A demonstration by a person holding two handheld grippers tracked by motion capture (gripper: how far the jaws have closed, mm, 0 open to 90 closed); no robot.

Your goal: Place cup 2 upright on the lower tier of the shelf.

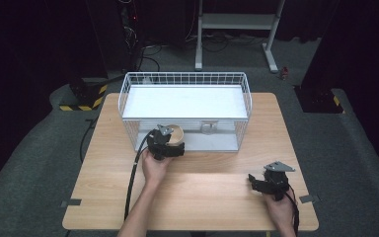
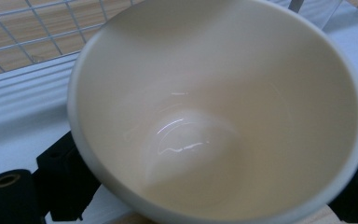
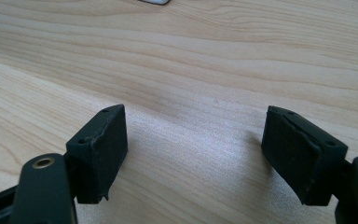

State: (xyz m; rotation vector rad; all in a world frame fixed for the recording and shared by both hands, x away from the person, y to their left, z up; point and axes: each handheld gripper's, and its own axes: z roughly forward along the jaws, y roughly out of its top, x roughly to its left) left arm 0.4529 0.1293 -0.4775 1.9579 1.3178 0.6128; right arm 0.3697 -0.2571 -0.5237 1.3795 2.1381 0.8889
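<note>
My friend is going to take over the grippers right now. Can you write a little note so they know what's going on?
Left gripper: shut on the cream cup, one jaw at each side of it. It holds the cup at the front of the white wire basket, by the lower level. The cup is empty inside.
Right gripper: open, holding nothing, low over the bare wooden table at the person's right.
Done: the cup is gripped and brought up to the basket.
Left: probably set the cup down in the basket and let go; I can't tell whether it already rests on anything. A small glass stands to its right.
</note>
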